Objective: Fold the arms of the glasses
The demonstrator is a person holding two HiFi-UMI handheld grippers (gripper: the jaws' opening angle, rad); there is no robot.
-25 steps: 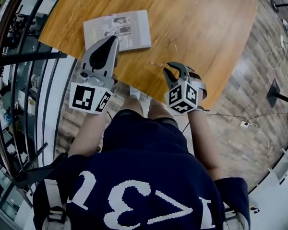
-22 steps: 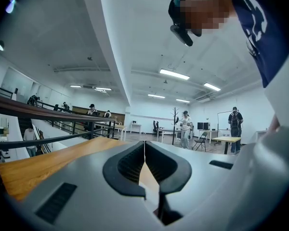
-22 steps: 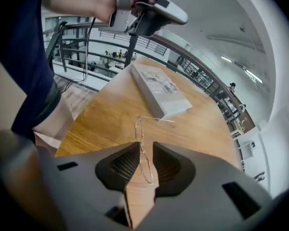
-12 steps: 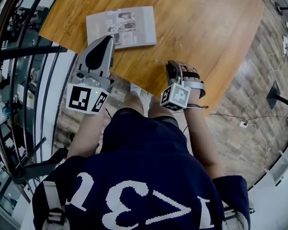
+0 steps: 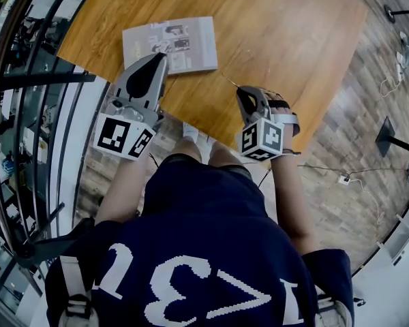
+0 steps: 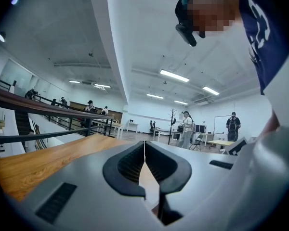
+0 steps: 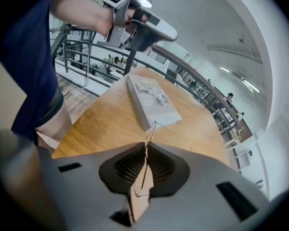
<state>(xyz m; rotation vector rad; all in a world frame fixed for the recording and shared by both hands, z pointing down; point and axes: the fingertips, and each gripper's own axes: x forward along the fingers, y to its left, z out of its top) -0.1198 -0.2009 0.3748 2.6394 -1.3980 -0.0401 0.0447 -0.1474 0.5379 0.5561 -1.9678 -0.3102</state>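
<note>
1. Your glasses [image 7: 145,158] are a thin wire frame. They look very light and springy, are probably easy to bend, and the hinges are likely fragile. The wire may twist or slip between the pads.
2. Grip close to a hinge or on the front, not mid-arm, and push each arm gently.
3. The glasses sit in your right gripper [image 7: 146,146], over the near edge of the table [image 5: 286,39]. A bit of wire pokes out past the tips toward the book [image 5: 169,44].
4. The right jaws are clamped on the wire, pads almost meeting. I can't tell which part of the frame is pinched.
5. On your left gripper [image 6: 144,146] the jaws are fully together with nothing between them. It is held level at the table's near edge, just beside the book.
</note>
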